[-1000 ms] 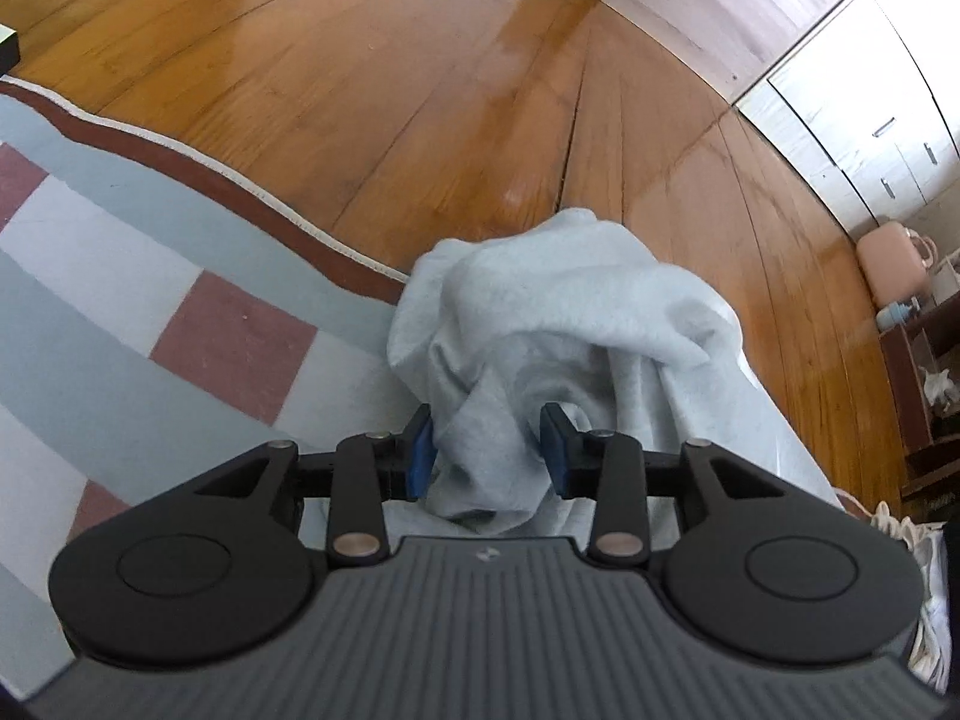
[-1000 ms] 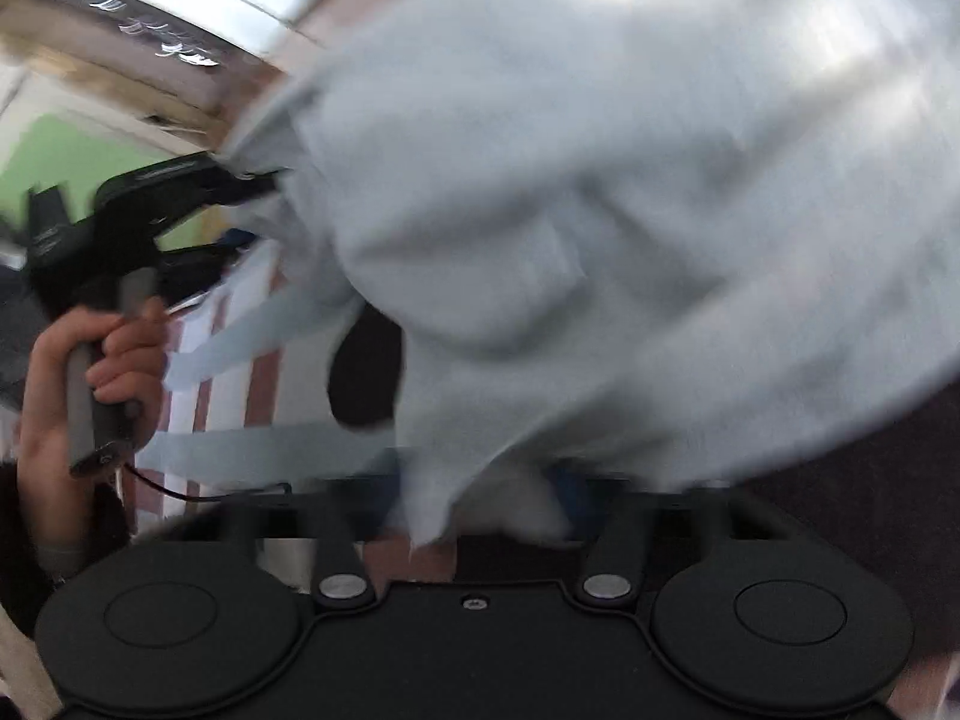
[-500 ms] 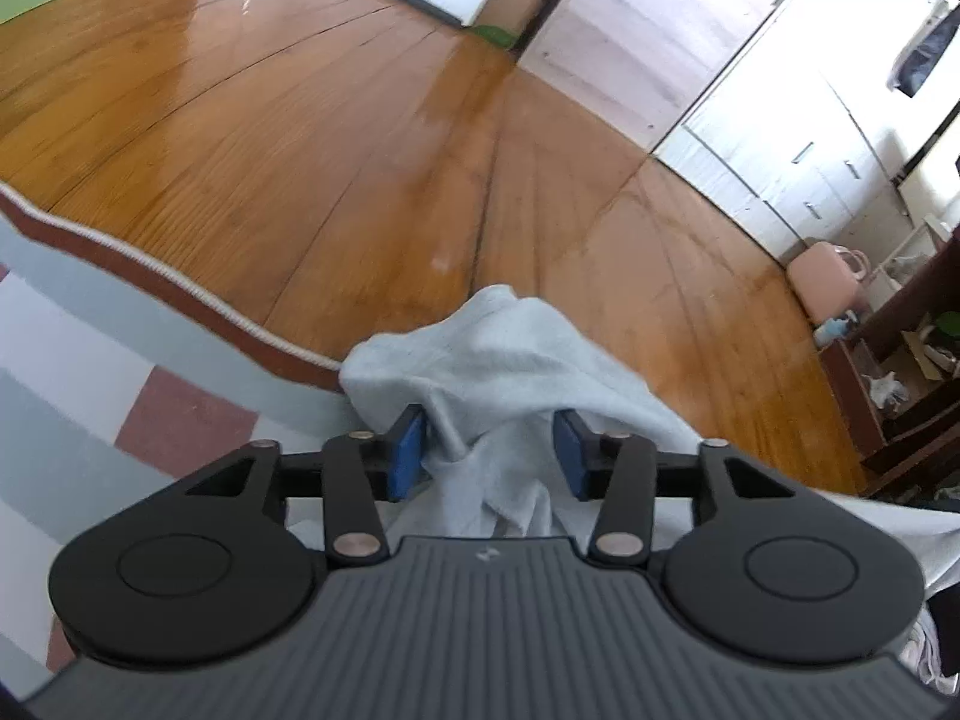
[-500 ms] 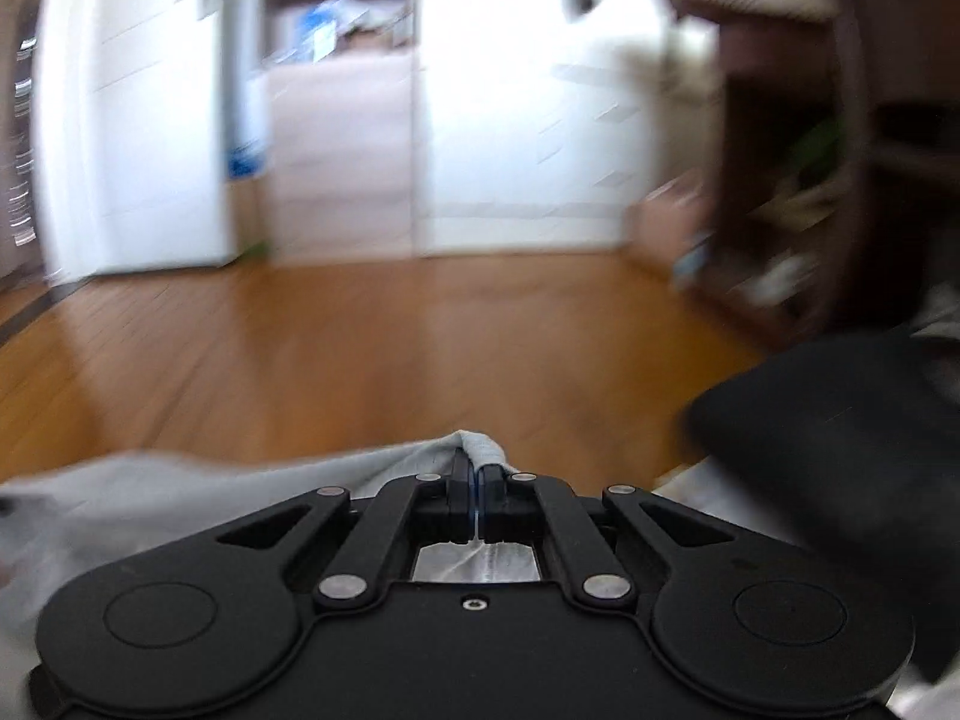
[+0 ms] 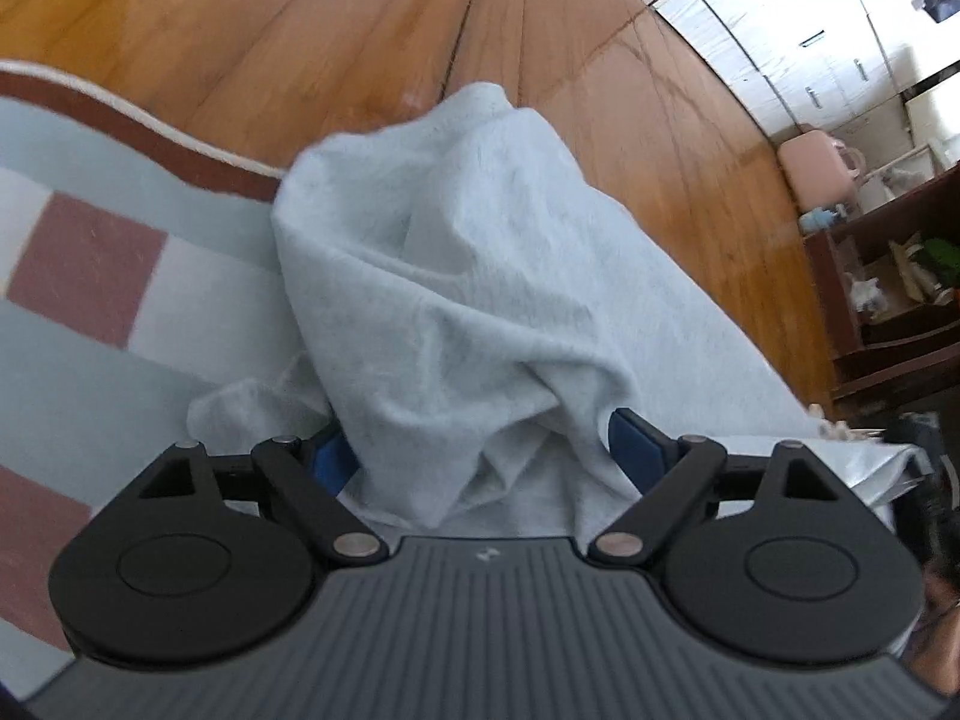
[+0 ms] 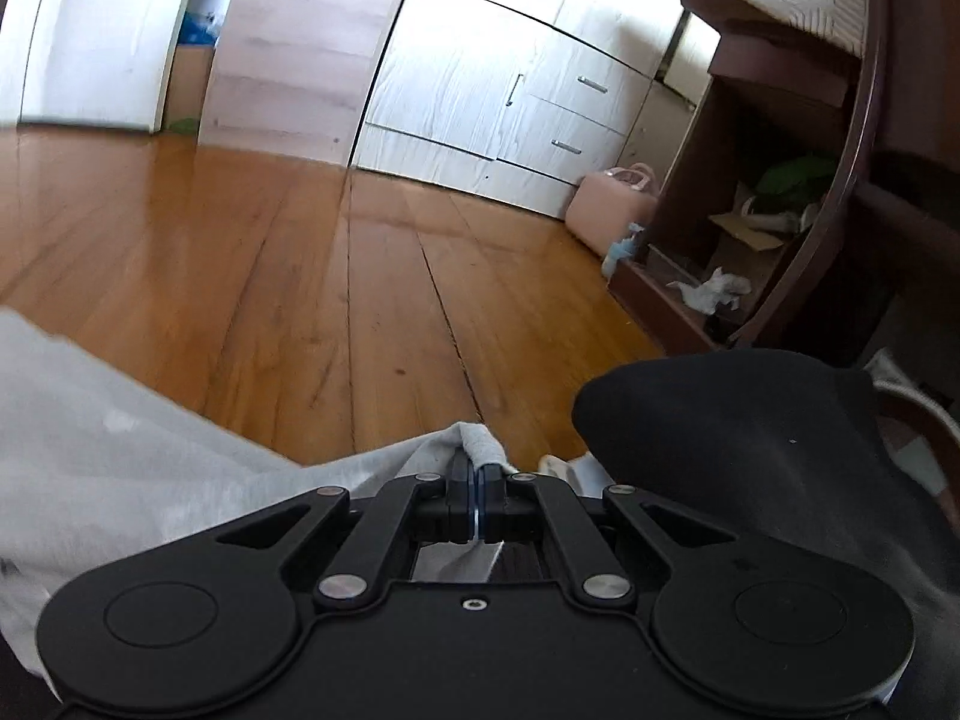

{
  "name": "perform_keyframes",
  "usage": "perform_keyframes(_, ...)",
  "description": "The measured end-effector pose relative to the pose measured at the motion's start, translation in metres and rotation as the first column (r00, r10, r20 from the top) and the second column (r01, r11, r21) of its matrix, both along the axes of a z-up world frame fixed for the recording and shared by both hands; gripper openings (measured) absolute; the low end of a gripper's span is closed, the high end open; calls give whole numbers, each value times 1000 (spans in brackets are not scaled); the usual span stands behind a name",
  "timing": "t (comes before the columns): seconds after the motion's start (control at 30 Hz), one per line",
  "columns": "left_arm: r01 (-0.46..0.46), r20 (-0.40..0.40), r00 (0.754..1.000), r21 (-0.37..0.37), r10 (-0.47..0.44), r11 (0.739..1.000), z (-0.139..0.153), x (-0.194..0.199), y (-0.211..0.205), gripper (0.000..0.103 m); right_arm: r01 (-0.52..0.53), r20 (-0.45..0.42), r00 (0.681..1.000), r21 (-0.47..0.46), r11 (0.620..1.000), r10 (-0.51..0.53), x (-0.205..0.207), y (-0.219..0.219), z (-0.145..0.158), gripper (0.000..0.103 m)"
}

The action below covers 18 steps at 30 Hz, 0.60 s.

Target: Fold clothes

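Our left gripper [image 5: 483, 450] had just been opening: jaws stood wide apart, with the grey garment [image 5: 456, 276] bunched between them on the checked rug [image 5: 90, 312], pads not pressing it. Our right gripper [image 6: 478, 480] was clamped tight on a garment edge, cloth trailing left of the jaws.

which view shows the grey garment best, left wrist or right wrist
The left wrist view. There the grey garment fills the middle, bunched in folds over the striped rug, between the open jaws of the left hand-held gripper. The right wrist view shows only a strip of it at the left and the pinched edge in the shut right hand-held gripper.
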<state>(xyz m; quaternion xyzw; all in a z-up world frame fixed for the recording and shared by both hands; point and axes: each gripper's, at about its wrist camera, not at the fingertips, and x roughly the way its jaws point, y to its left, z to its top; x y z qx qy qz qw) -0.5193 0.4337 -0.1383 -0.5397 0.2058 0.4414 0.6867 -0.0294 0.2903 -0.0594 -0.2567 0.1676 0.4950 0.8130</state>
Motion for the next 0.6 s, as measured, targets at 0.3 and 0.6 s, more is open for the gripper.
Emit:
perform_keyframes(0.3, 8, -31, 1000, 88, -5, 996, 6, 17, -1, 54, -75, -108, 992, -23, 997, 72, 9, -9, -20, 3)
perform_keyframes(0.6, -28, 28, 999, 309, 20, 950, 39, 8, -11, 9, -171, 38, 982, -216, 961, 183, -21, -12, -50, 22)
